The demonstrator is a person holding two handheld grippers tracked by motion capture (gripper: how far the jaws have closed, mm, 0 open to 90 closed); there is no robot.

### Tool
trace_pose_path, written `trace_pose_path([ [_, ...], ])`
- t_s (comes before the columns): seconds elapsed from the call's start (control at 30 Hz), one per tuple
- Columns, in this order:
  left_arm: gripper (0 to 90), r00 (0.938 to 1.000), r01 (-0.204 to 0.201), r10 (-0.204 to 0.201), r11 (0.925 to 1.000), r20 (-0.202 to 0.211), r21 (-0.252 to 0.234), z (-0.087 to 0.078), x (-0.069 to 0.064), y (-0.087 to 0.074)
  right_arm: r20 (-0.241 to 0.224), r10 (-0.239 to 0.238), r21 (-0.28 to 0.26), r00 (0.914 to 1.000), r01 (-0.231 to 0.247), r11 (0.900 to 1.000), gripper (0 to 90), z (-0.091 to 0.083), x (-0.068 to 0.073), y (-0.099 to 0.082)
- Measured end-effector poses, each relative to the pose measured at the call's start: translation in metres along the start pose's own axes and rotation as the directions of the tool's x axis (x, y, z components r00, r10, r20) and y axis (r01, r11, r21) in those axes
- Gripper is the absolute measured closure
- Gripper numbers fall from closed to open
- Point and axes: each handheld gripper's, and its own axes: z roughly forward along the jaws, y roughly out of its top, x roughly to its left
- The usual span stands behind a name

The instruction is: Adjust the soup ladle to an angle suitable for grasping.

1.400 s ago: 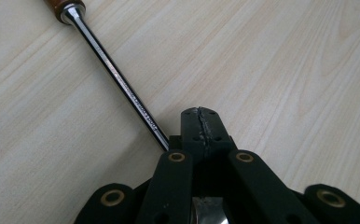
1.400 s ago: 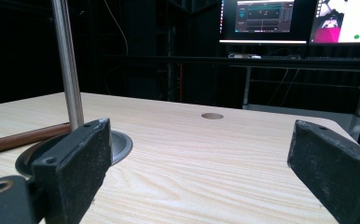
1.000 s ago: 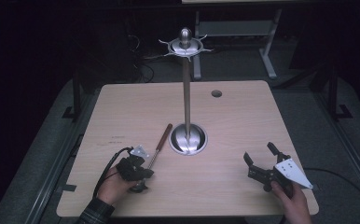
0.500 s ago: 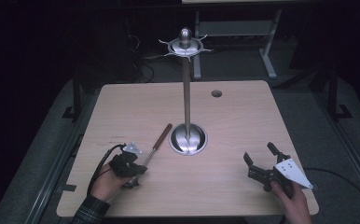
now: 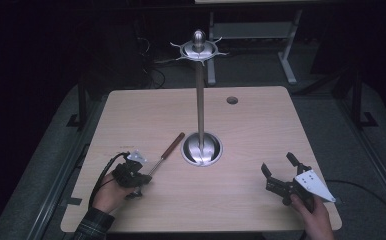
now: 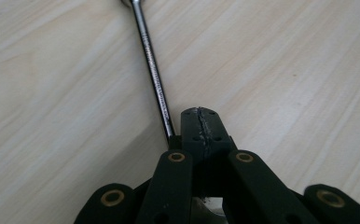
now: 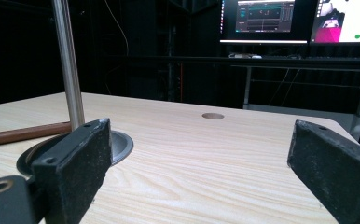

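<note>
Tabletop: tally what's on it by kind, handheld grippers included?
Wooden-handled utensil with a thin metal shaft: 1
Tall steel stand with round base and hooked top: 1
Black two-jaw grippers: 2, the left gripper shut on the shaft, the right gripper open
Total: 4

Utensil (image 6: 152, 70): working end under my left gripper (image 6: 201, 128), type can't tell; far end cut by top edge in left gripper view. In high view the metal shaft is too thin to read.
Wooden handle (image 7: 26, 132): tip cut by left edge in right gripper view, other end behind the stand pole (image 7: 68, 65).
Stand pole: top cut off by upper edge, same view.
Stand base (image 7: 120, 142): mostly behind my right gripper's (image 7: 206, 163) left jaw.
Monitors (image 7: 262, 21): tops cropped, text too small.
My forearms: cut at bottom edge, high view.
</note>
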Motion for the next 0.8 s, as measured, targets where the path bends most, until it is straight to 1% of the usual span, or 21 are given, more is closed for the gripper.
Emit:
trace_pose_path([
  [0.03, 90.0, 0.9999, 0.010, -0.010, 0.9999, -0.010, -0.007, -0.001, 0.002, -0.001, 0.000, 0.000, 0.000, 1.0000, 0.000, 1.0000, 6.0, 0.000, 0.000, 0.000],
  [0.07, 90.0, 0.9999, 0.010, -0.010, 0.9999, -0.010, -0.007, -0.001, 0.002, -0.001, 0.000, 0.000, 0.000, 1.0000, 0.000, 1.0000, 6.0, 0.000, 0.000, 0.000],
  [0.1, 90.0, 0.9997, 0.018, -0.018, 0.9998, -0.019, -0.002, -0.003, 0.005, -0.002, 0.000, 0.000, 0.000, 1.0000, 0.000, 1.0000, 6.0, 0.000, 0.000, 0.000],
  [0.13, 90.0, 0.9997, 0.009, -0.009, 0.9999, -0.024, 0.004, -0.004, 0.007, -0.002, 0.000, 0.001, 0.000, 1.0000, -0.001, 1.0000, 6.0, 0.000, 0.000, 0.000],
  [0.17, 90.0, 0.9997, 0.009, -0.009, 0.9999, -0.024, 0.004, -0.004, 0.007, -0.002, 0.000, 0.001, 0.000, 1.0000, -0.001, 1.0000, 6.0, 0.000, 0.000, 0.000],
  [0.2, 90.0, 0.9992, 0.017, -0.017, 0.9999, -0.037, 0.001, -0.004, 0.009, -0.003, 0.000, 0.001, 0.000, 1.0000, -0.001, 1.0000, 6.0, 0.000, 0.000, 0.000],
  [0.23, 90.0, 0.9989, 0.020, -0.020, 0.9998, -0.042, 0.000, -0.004, 0.010, -0.003, 0.000, 0.001, 0.000, 1.0000, -0.001, 1.0000, 6.0, 0.000, 0.000, 0.000],
  [0.37, 90.0, 0.9984, 0.017, -0.017, 0.9999, -0.054, -0.001, -0.005, 0.014, -0.004, 0.000, 0.002, 0.001, 1.0000, -0.002, 1.0000, 6.0, 0.000, 0.000, 0.000],
  [0.43, 90.0, 0.9978, 0.031, -0.031, 0.9995, -0.058, -0.002, -0.006, 0.015, -0.004, 0.000, 0.001, 0.001, 1.0000, -0.001, 1.0000, 6.0, 0.000, 0.000, 0.000],
  [0.5, 90.0, 0.9972, 0.021, -0.021, 0.9998, -0.072, 0.000, -0.008, 0.019, -0.005, 0.000, 0.002, 0.000, 1.0000, -0.002, 1.0000, 6.0, 0.000, 0.000, 0.000],
  [0.57, 90.0, 0.9969, 0.029, -0.029, 0.9996, -0.074, -0.004, -0.008, 0.020, -0.005, 0.000, 0.001, 0.000, 1.0000, -0.001, 1.0000, 6.0, 0.000, 0.000, 0.000],
  [0.63, 90.0, 0.9970, 0.027, -0.027, 0.9996, -0.072, -0.001, -0.009, 0.020, -0.005, 0.000, 0.001, 0.000, 1.0000, -0.001, 1.0000, 6.0, 0.000, 0.000, 0.000],
  [0.67, 90.0, 0.9970, 0.030, -0.030, 0.9995, -0.072, -0.012, -0.009, 0.020, -0.006, -0.001, 0.002, 0.001, 1.0000, -0.002, 1.0000, 6.0, 0.000, 0.000, 0.000],
  [0.8, 90.0, 0.9977, 0.026, -0.027, 0.9995, -0.062, -0.017, -0.011, 0.020, -0.005, -0.001, 0.002, 0.001, 1.0000, -0.002, 1.0000, 6.0, 0.000, 0.000, 0.000],
])
